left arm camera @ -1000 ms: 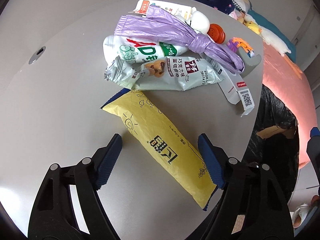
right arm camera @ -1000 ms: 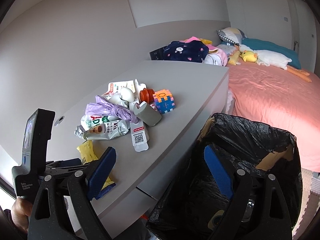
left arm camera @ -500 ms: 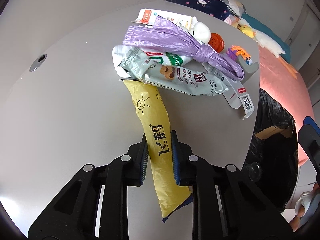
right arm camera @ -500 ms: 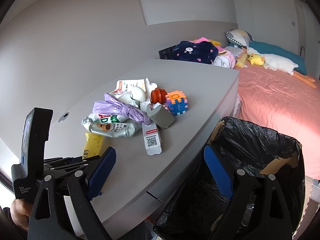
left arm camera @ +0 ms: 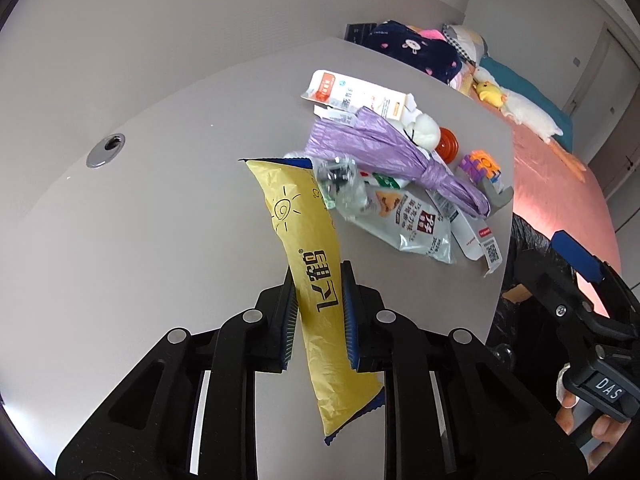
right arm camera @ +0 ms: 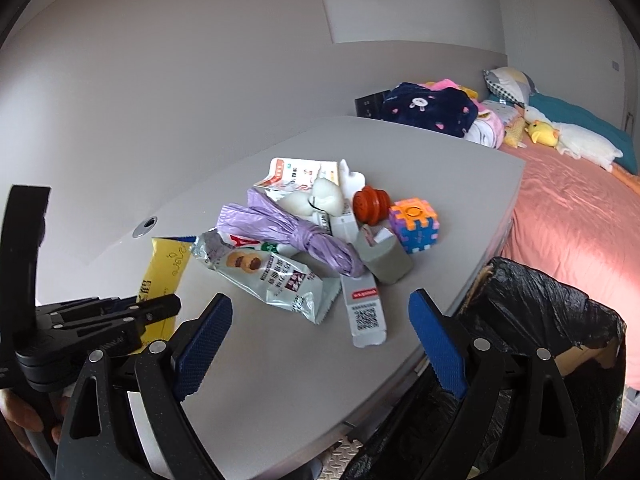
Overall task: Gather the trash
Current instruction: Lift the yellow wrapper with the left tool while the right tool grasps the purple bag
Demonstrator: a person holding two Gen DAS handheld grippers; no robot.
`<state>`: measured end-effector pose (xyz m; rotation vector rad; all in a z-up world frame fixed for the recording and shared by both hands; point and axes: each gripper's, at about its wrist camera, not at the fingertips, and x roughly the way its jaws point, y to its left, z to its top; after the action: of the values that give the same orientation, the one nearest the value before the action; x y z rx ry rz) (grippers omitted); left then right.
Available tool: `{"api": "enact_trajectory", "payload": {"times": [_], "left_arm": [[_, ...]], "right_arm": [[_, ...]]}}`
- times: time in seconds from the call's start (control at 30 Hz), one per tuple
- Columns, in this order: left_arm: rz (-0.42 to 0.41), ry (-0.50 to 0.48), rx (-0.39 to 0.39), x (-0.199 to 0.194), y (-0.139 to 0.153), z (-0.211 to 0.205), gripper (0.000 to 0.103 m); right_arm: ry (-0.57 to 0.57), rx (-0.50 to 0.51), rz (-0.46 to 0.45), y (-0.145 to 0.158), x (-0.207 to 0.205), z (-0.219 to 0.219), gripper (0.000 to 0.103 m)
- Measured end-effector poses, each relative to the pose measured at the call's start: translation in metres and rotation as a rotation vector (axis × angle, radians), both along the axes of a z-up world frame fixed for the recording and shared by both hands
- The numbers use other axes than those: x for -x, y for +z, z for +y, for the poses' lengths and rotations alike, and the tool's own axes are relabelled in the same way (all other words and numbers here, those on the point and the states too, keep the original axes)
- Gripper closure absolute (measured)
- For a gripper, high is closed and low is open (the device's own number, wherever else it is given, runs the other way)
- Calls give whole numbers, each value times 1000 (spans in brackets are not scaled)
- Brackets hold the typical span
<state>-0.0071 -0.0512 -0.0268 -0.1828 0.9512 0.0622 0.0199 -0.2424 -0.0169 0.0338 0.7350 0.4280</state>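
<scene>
Yellow wrapper [left arm camera: 308,264] pinched inside left gripper [left arm camera: 318,280]

Bare desk [right arm camera: 304,364] before litter pile [right arm camera: 304,236]

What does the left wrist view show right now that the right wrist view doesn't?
Only the left wrist view shows the left gripper shut on the middle of the yellow wrapper, whose dark-edged lower end hangs past the fingers.

Only the right wrist view shows the right gripper open and empty over the table edge, and the mouth of the black trash bag beside the table.

Both show the trash pile: purple bag, silver cookie wrapper, colourful cube.
</scene>
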Motion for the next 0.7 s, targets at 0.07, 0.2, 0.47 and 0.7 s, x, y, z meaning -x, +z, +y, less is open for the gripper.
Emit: {"api": "enact_trajectory", "payload": {"times": [0.07,0.2,0.47,0.7], "left_arm": [[-15,9,2,-2,6,7,84],[-39,36,17,-8,13,23,84],[-72,77,51,-27,21,53,84],[-76,70,56,-44,16,61,84]], "right_arm": [[8,5,1,0,-5,6,13],[23,19,4,0,-16,19,13],[48,73,10,-4,-37,44,13],[55,89,23,-8,-58,57,13]]}}
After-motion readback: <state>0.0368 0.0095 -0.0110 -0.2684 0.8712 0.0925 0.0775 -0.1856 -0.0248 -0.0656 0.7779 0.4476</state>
